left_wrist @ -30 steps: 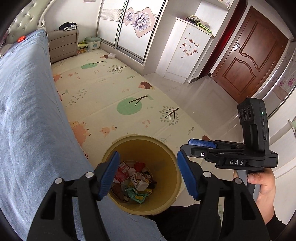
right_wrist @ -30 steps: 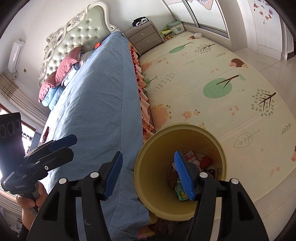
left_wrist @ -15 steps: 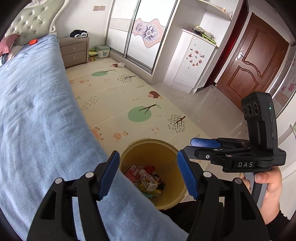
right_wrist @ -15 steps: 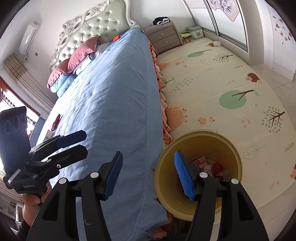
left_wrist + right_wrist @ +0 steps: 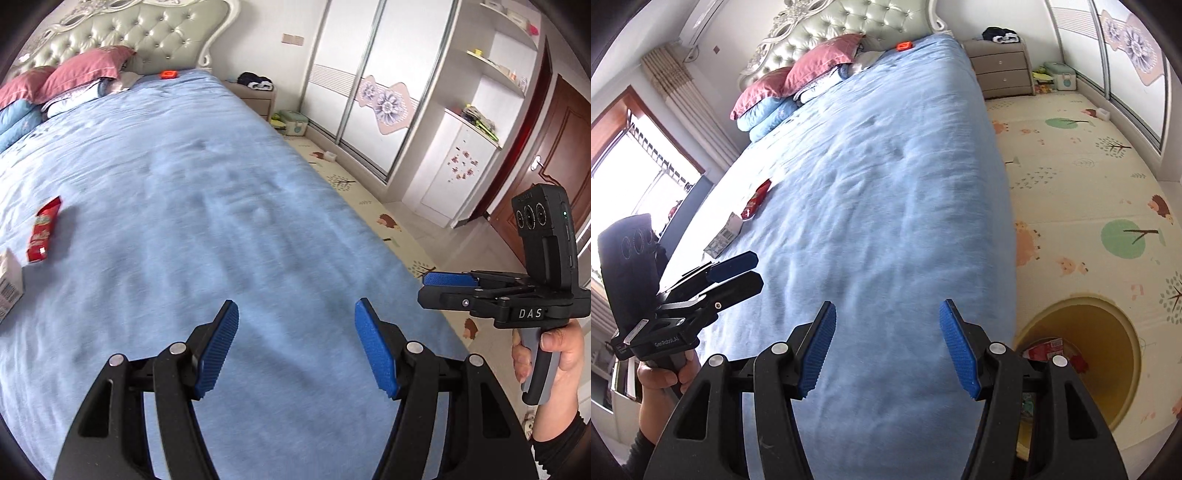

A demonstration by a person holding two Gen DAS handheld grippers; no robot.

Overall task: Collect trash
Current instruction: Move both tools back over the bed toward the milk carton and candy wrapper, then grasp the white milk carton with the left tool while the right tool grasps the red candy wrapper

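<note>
Both views have swung up and away from the yellow bin (image 5: 1108, 354) and now look along the bed (image 5: 229, 206). A second ago the bin filled the lower centre of each view; it now shows only at the lower right of the right wrist view, on the floor just beside the bed's edge, with wrappers visible inside. It is out of the left wrist view altogether. This reads as a completed drop followed by a turn back toward the remaining trash.

The left hand-held gripper (image 5: 297, 347) has its blue pads apart with nothing between them. The right hand-held gripper (image 5: 886, 347) is likewise spread and empty. Each is carried by a hand; the right hand (image 5: 554, 354) shows at the edge of the left view.

Remaining trash lies on the bed, toward the side away from the bin:
- a red wrapper (image 5: 43, 230), flat on the sheet;
- a white carton (image 5: 9, 282), just beside the wrapper, partly cut off at the frame edge.

A small orange item (image 5: 168, 75) rests near the headboard; its nature cannot be determined.

The surface is a blue bedsheet, lightly rippled and soft, so flat wrappers are likely to press into it under a grasp. The room holds pink pillows (image 5: 820, 62), a tufted headboard, a bedside drawer unit (image 5: 1003, 68), a patterned play mat (image 5: 1082, 177), sliding wardrobe doors and a brown door (image 5: 561, 147).
</note>
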